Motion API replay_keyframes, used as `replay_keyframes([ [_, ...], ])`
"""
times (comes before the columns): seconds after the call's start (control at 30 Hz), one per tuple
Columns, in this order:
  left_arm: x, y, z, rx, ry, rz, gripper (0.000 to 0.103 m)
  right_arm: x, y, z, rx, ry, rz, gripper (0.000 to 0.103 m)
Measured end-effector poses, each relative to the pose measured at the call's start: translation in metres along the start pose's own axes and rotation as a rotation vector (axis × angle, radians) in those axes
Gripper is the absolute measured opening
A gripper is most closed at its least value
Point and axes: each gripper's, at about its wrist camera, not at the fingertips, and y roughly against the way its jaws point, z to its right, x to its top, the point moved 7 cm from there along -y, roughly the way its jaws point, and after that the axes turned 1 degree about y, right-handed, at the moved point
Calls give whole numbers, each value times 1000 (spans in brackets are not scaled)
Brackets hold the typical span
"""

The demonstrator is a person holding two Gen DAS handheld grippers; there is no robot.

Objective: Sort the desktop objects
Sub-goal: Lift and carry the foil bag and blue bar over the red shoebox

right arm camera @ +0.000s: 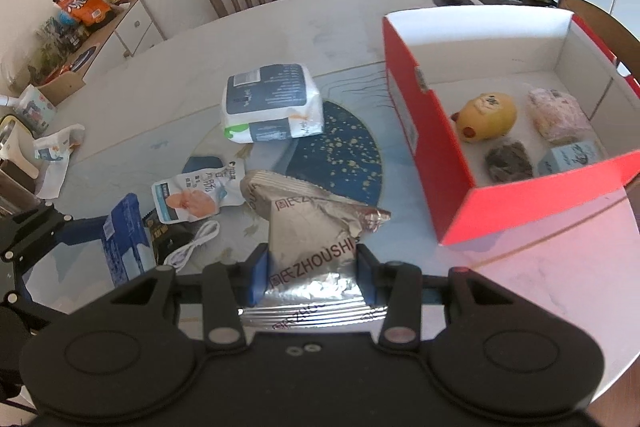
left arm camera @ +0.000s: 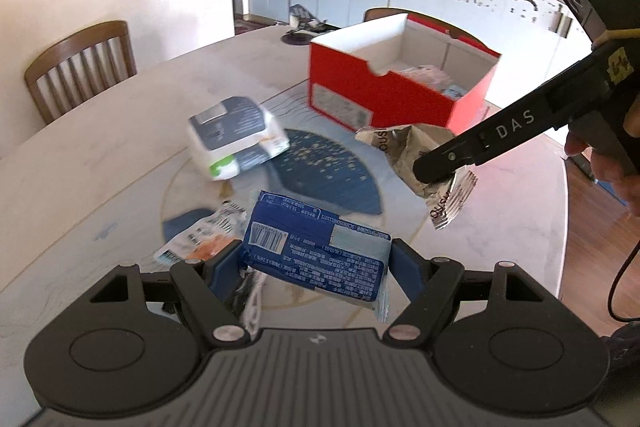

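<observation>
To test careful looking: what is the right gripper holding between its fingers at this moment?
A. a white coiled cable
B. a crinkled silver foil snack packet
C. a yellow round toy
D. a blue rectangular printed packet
B: the right gripper is shut on the crinkled silver foil snack packet, while the blue rectangular printed packet sits in the left gripper.

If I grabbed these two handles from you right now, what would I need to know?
Left gripper: shut on the blue packet, lifted off the table.
Right gripper: shut on the silver foil bag, also in the air.
Red box: already holds a yellow toy, a pink packet, a dark packet and a small pale blue box.
Left on the table: tissue pack, white snack pouch, black packet, white cable.
</observation>
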Motion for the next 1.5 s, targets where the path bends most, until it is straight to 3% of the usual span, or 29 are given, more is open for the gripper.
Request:
replay_keyframes([
  [0.73, 52, -13, 65, -88, -86, 14, 77, -7, 49, 63, -25, -5, 25, 43],
  [1.5, 116, -69, 117, -114, -104, 29, 77, 28, 66, 153, -33, 22, 38, 43],
])
